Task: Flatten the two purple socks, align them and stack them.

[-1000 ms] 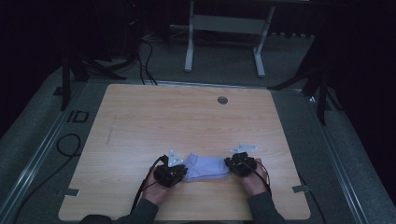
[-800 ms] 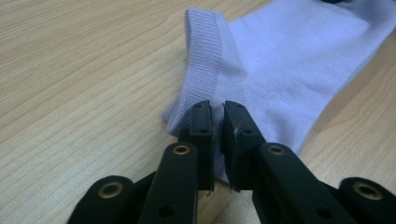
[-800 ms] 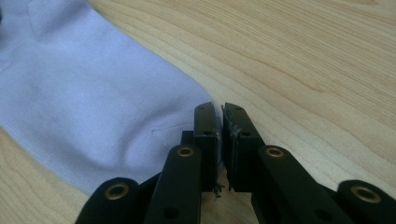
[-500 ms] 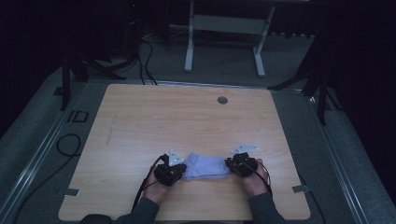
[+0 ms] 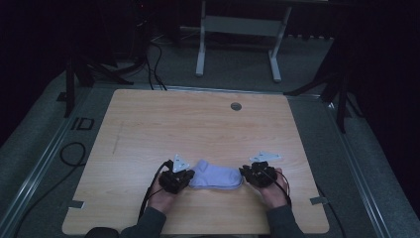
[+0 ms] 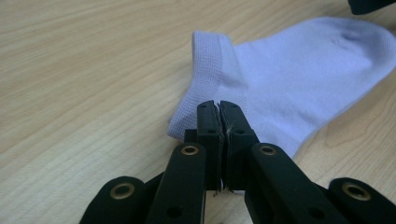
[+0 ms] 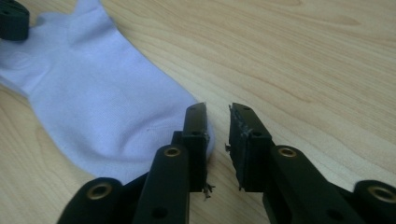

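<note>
A pale lilac ankle sock [image 5: 218, 176] lies flat on the wooden table [image 5: 198, 129] near its front edge, between the two hand-held grippers. My left gripper [image 5: 187, 179] is at the cuff and heel end. In the left gripper view its jaws [image 6: 219, 105] stand pressed together on the sock's [image 6: 289, 70] lower edge. My right gripper [image 5: 246, 174] is at the toe end. Its jaws [image 7: 217, 112] have just been opening. A narrow gap with bare wood shows between them, and the sock's toe [image 7: 93, 102] lies beside the left jaw.
A round grommet hole [image 5: 236, 106] sits near the table's far edge. Tape marks [image 5: 74, 204] [image 5: 317, 200] lie at the front corners. Beyond the table stand a grey metal frame [image 5: 237, 29] and floor cables [image 5: 72, 153].
</note>
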The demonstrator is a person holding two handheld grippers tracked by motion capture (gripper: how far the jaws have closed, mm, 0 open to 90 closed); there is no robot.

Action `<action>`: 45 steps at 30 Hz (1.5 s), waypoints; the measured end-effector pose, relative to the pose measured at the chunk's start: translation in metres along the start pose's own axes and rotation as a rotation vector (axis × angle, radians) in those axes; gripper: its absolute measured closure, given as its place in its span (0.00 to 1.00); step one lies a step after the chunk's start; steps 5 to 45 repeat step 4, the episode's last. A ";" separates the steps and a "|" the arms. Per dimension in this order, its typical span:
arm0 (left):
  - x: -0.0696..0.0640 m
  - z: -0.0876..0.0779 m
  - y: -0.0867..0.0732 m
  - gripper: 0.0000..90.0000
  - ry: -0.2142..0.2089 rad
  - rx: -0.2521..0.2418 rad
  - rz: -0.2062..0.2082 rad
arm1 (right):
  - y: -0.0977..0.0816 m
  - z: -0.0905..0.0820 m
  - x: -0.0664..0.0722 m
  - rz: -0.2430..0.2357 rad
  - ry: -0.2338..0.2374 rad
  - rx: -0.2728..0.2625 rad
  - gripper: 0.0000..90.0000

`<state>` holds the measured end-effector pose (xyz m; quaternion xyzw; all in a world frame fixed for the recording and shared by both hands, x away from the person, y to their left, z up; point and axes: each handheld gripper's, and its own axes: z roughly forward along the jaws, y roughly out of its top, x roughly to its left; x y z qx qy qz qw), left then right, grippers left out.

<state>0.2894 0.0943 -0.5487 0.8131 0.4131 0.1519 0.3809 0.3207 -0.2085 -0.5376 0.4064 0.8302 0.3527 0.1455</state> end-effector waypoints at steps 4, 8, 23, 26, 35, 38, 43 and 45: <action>0.004 -0.001 0.000 0.94 -0.038 -0.004 -0.013 | 0.002 -0.006 -0.002 0.003 0.005 -0.022 0.78; 0.004 -0.001 0.000 0.94 -0.038 -0.004 -0.013 | 0.002 -0.006 -0.002 0.003 0.005 -0.022 0.78; 0.004 -0.001 0.000 0.94 -0.038 -0.004 -0.013 | 0.002 -0.006 -0.002 0.003 0.005 -0.022 0.78; 0.004 -0.001 0.000 0.94 -0.038 -0.004 -0.013 | 0.002 -0.006 -0.002 0.003 0.005 -0.022 0.78; 0.004 -0.001 0.000 0.94 -0.038 -0.004 -0.013 | 0.002 -0.006 -0.002 0.003 0.005 -0.022 0.78; 0.004 -0.001 0.000 0.94 -0.038 -0.004 -0.013 | 0.002 -0.006 -0.002 0.003 0.005 -0.022 0.78; 0.004 -0.001 0.000 0.94 -0.038 -0.004 -0.013 | 0.002 -0.006 -0.002 0.003 0.005 -0.022 0.78; 0.004 -0.001 0.000 0.94 -0.038 -0.004 -0.013 | 0.002 -0.006 -0.002 0.003 0.005 -0.022 0.78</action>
